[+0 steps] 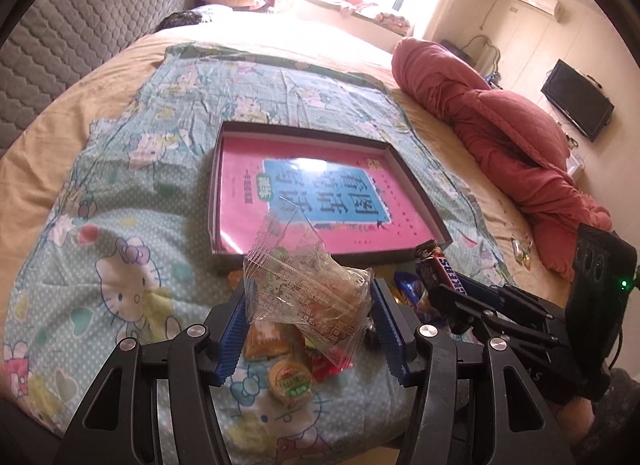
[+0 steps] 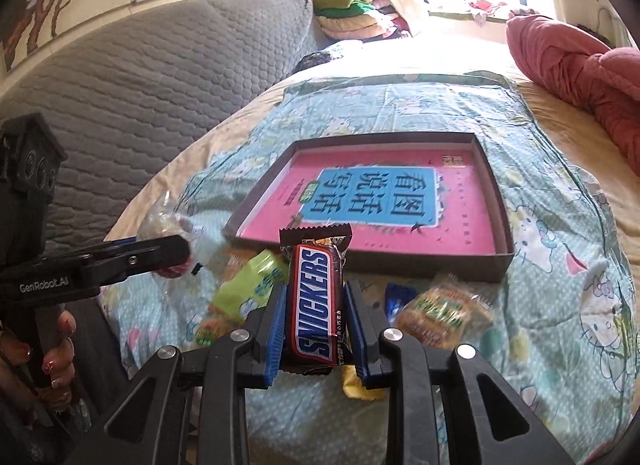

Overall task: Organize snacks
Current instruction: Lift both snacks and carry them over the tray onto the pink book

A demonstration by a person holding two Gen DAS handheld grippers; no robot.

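While the left gripper [image 1: 308, 305] clamped a clear-wrapped pastry [image 1: 316, 289] and the right gripper [image 2: 316, 325] a Snickers bar [image 2: 318, 301], both hung just short of the shallow box [image 2: 496, 249]. Transfer was in hand; next, each apparently needed carrying over its near wall and releasing.

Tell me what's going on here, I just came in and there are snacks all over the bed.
A person is sorting snacks with a handheld gripper in each hand. The left gripper is shut on a clear-wrapped pastry, and the right gripper is shut on a Snickers bar. Both are held above the loose snack pile on the patterned blanket. The shallow box beyond holds no snacks yet.
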